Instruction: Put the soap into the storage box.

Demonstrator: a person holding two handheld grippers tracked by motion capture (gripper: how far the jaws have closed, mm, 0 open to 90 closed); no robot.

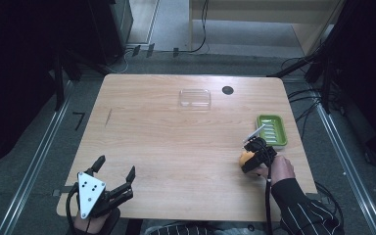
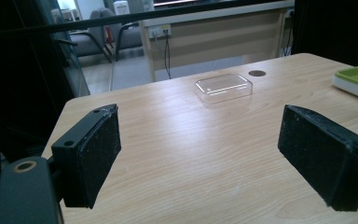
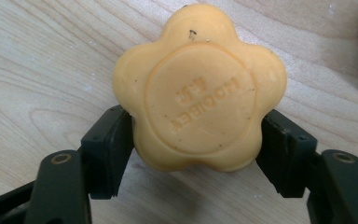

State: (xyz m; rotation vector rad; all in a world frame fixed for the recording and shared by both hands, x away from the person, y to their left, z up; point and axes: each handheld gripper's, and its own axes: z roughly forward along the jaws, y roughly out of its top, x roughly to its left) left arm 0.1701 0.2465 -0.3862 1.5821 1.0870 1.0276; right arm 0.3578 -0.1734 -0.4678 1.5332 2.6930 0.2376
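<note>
1. At the lower right of the high view, the right gripper (image 1: 252, 157) sits low on the wooden table (image 1: 176, 147), a flower-shaped orange soap bar (image 1: 246, 157) between its jaws.
2. In the right gripper view the soap bar (image 3: 199, 88) is centre frame, both pads pressed against its scalloped sides: it's held.
3. Just above that gripper lies a green soap dish (image 1: 272, 129).
4. Lower left, the left gripper (image 1: 116, 175) gapes wide, nothing in it.
5. Upper centre, a clear plastic lid (image 1: 195, 98).
</note>
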